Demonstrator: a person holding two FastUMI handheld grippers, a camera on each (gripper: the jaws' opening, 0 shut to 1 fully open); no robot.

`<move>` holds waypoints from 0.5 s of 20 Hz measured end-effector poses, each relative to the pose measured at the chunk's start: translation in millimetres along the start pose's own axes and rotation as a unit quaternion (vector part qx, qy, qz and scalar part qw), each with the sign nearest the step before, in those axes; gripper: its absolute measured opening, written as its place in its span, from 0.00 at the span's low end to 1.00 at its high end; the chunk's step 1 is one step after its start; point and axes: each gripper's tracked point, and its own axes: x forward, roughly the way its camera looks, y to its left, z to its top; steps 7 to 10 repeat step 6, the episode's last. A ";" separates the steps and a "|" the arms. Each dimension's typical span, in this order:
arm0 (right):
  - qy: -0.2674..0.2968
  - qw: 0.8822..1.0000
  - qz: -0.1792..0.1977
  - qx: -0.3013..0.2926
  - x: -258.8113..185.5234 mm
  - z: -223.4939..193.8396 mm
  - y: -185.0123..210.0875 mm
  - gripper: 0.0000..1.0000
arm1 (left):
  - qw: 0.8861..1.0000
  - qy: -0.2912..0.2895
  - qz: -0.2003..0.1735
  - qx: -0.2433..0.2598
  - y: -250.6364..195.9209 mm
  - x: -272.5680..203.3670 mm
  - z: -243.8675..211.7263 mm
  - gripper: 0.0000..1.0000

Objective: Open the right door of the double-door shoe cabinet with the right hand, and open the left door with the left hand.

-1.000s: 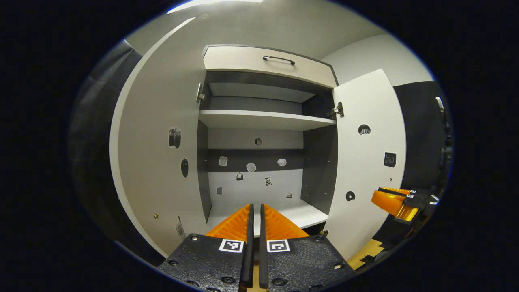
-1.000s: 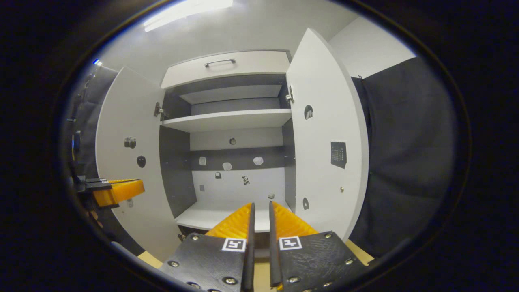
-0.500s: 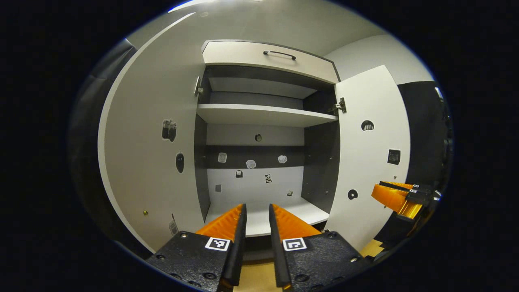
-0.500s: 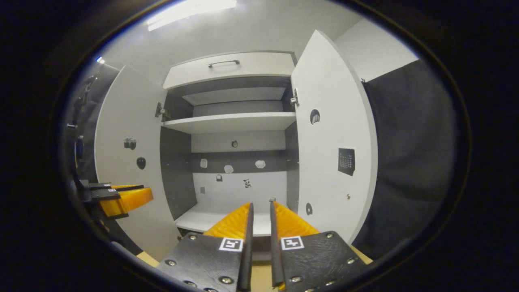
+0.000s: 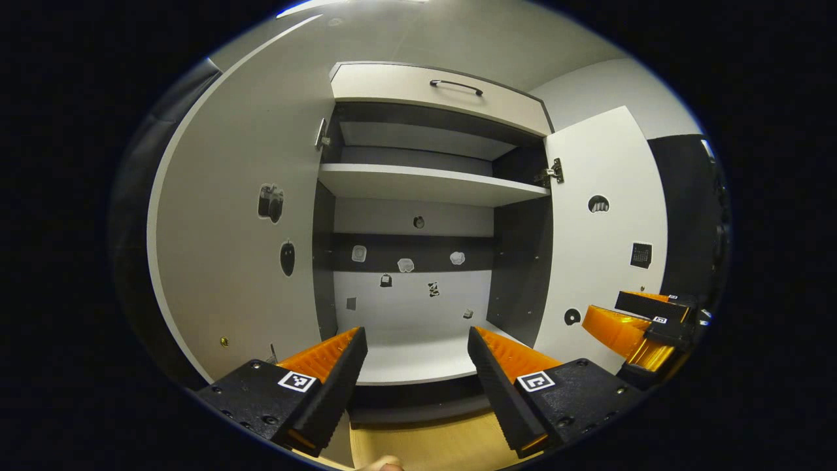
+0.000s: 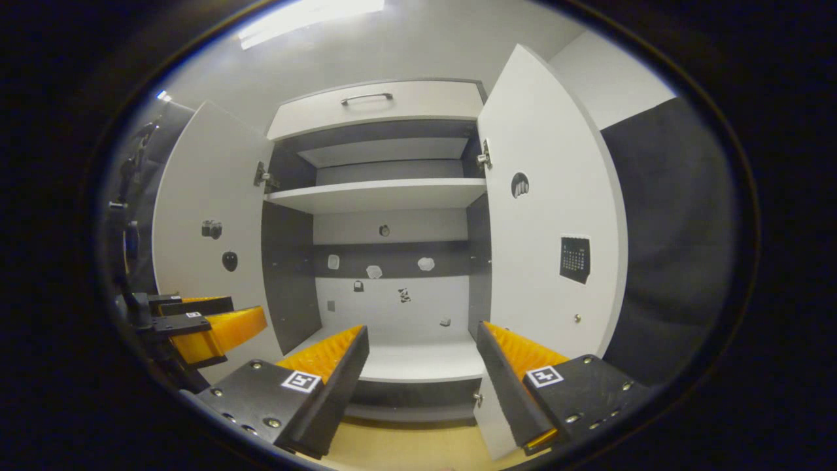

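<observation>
Shoe cabinet (image 5: 418, 196) straight ahead of both cameras. Left door (image 5: 248, 216) and right door (image 5: 605, 242) both swung wide, inner faces showing; small dark stickers on each. Carcass open: dark side walls, pale upper shelf (image 5: 425, 183), pale bottom shelf (image 5: 418, 353), stickers scattered on the back panel. Closed drawer with bar handle (image 5: 456, 85) above the opening. No shoes seen inside.

Left claw (image 5: 416, 347): released, fingers spread wide, nothing between them, short of the bottom shelf. Right claw (image 6: 422, 347): likewise released and empty, held before the opening; right door's lower corner just beside its right finger.

Judgement: both doors look fully open, task essentially done; step in hand is backing away. To do it well, draw both claws straight back, level, clear of the door edges — the right door's free edge is the likeliest snag. Avoid nudging either door so it doesn't swing shut.

Pale wood floor (image 5: 425, 445) below; dark booth cloth (image 6: 667, 242) right of the right door.
</observation>
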 end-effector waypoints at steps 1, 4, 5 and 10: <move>-0.001 1.000 0.000 -0.001 -0.1 0.5 0.5 0.98 | 1.000 0.000 0.000 0.002 -0.4 1.0 -0.5 0.96; -0.002 1.000 -0.003 -0.002 -1.5 0.9 1.0 0.98 | 1.000 -0.001 -0.006 0.006 -2.5 3.0 -0.4 0.96; -0.001 1.000 -0.004 -0.002 -3.3 0.5 0.9 0.98 | 1.000 -0.001 -0.010 0.006 -4.9 3.2 -1.4 0.96; -0.001 1.000 -0.007 -0.001 -5.1 0.2 0.7 0.98 | 1.000 0.001 -0.017 0.007 -8.3 3.2 -2.5 0.96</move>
